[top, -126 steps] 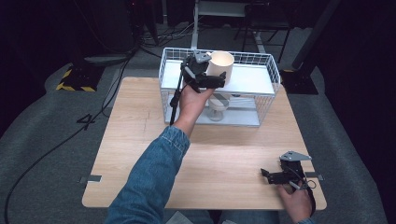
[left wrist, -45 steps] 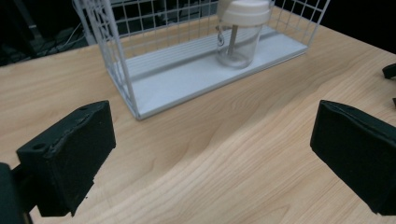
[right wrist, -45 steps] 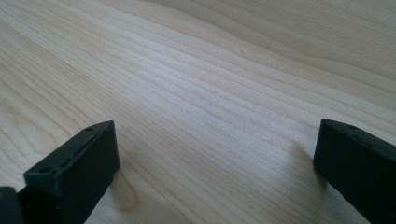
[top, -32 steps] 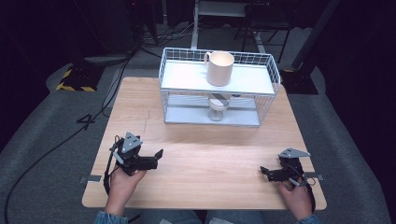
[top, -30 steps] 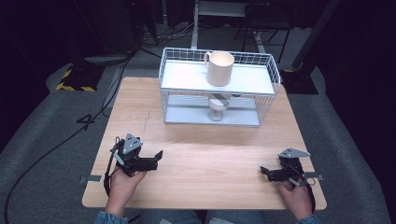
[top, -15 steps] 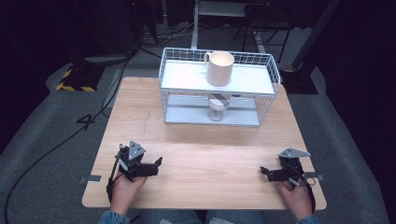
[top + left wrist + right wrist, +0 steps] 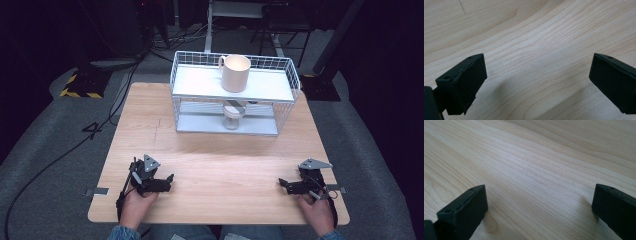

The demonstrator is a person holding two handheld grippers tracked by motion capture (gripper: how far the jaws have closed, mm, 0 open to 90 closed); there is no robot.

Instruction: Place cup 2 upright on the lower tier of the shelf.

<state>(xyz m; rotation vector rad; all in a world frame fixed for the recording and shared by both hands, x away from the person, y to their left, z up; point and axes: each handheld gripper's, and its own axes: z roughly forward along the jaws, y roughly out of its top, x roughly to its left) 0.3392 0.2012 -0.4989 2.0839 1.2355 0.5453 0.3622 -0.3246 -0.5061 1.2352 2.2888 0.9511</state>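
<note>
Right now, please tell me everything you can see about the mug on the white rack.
The mug is cream-coloured, smooth, apparently ceramic, with a handle at its left in the high view. It stands upright, mouth open, on the top shelf of the white wire rack, near the middle. Only the shelf touches it.

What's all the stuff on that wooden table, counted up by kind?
Wire racks: 1, white, two shelves
Mugs: 1, cream, on the top shelf
Cups on the lower shelf: 1, partly hidden
Hand-held grippers: 2, left gripper, right gripper
Total: 5
</note>
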